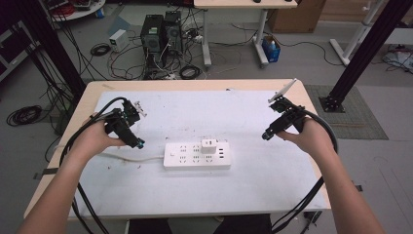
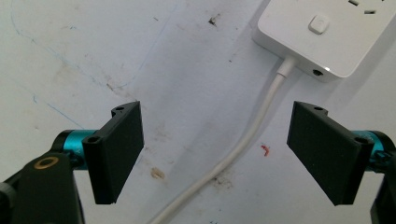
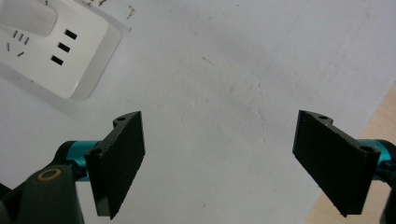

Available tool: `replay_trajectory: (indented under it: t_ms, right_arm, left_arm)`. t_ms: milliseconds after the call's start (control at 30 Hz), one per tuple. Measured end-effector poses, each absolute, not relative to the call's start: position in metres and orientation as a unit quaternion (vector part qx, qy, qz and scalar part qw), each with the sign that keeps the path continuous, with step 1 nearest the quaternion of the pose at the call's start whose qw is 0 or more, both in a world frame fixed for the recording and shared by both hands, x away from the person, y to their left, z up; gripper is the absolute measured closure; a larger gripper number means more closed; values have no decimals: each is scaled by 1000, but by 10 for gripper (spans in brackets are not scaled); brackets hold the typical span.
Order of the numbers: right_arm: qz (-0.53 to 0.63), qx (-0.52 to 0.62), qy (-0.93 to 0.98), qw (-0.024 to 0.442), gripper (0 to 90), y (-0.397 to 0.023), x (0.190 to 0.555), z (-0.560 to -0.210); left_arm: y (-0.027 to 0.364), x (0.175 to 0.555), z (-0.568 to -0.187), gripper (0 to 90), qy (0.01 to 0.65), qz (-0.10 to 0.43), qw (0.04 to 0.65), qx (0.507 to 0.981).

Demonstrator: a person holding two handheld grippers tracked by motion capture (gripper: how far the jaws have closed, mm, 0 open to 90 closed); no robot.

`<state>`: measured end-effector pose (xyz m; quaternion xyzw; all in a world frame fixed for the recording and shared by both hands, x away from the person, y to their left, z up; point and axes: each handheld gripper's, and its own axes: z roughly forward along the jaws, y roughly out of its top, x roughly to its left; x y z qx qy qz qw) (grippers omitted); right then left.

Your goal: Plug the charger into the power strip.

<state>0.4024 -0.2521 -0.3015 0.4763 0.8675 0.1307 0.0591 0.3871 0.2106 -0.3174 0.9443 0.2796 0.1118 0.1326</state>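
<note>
Between your two grippers the power strip (image 1: 197,155) lies flat on the worktop (image 1: 272,180), a white plug (image 1: 210,146) seated in it. Your left gripper (image 2: 215,154) gapes over the strip's cord (image 2: 252,135), gripping nothing. Your right gripper (image 3: 219,163), also apart and empty, hovers well right of the strip.

power strip (image 2: 327,32) cropped at frame edge, cord (image 2: 243,140) running off bottom

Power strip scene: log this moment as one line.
left gripper: open, over cord | right gripper: open, holds nothing | power strip: flat on mat, white adapter plugged in
</note>
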Motion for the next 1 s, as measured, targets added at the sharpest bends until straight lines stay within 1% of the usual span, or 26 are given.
replay_trajectory:
  t_ms: [1000]
  right_arm:
    - [126,476,868,57,164,-258,402,-304]
  left_arm:
    - [211,382,-313,187,279,114,136,944]
